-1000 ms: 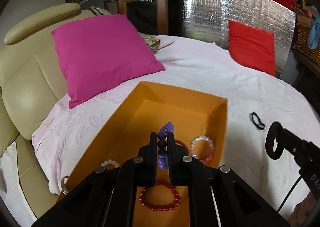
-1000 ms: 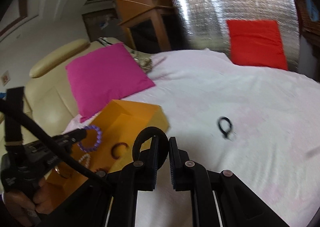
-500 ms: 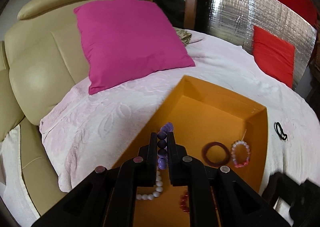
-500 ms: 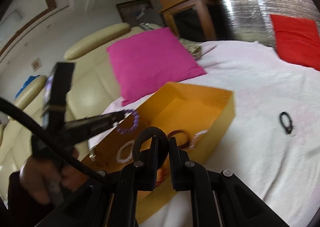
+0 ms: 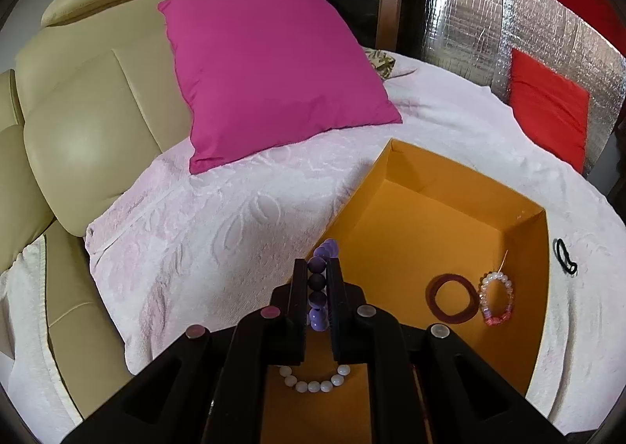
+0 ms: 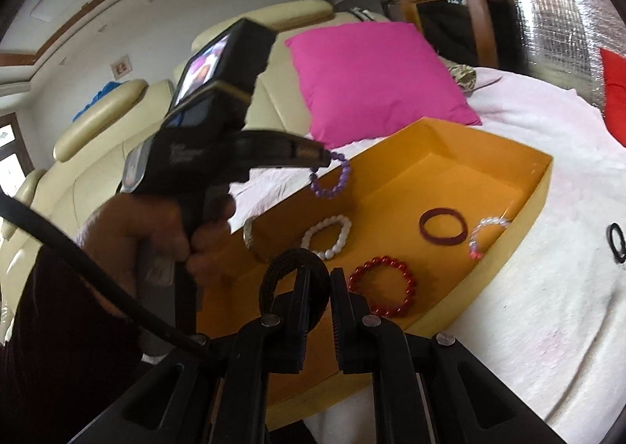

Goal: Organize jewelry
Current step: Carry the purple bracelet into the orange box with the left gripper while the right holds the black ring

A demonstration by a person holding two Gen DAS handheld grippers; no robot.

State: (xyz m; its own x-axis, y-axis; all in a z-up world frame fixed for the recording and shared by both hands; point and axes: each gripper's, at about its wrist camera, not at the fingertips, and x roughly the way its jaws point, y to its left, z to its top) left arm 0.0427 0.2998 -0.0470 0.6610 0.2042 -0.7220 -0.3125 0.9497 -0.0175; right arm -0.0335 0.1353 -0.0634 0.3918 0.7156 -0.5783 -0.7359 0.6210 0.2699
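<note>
An open orange box [image 5: 544, 248] [image 6: 542, 185] lies on the pale pink bedspread. My left gripper [image 5: 317, 268] is shut on a purple bead bracelet [image 5: 317, 297] above the box's left wall. In the right wrist view a hand holds that gripper [image 6: 322, 159], and the purple bracelet [image 6: 332, 179] dangles from it. My right gripper [image 6: 320, 276] is shut on a black ring [image 6: 287, 266] over the box's near end. In the box lie a white bead bracelet [image 6: 326, 236], a red bead bracelet [image 6: 381, 291], a dark red band [image 6: 442, 226] and a pink bead bracelet [image 6: 485, 236].
A black hair tie [image 5: 565, 256] [image 6: 618, 242] lies on the bedspread right of the box. A silver bangle [image 6: 248, 236] sits at the box's left wall. A magenta pillow [image 5: 270, 72] leans on the beige headboard [image 5: 78, 91]. A red pillow [image 5: 547, 107] rests against a silvery panel.
My left gripper carried the purple bracelet from over the box's middle to its left wall. My right gripper swung left from the bare bedspread to over the box's near end, still holding the black ring.
</note>
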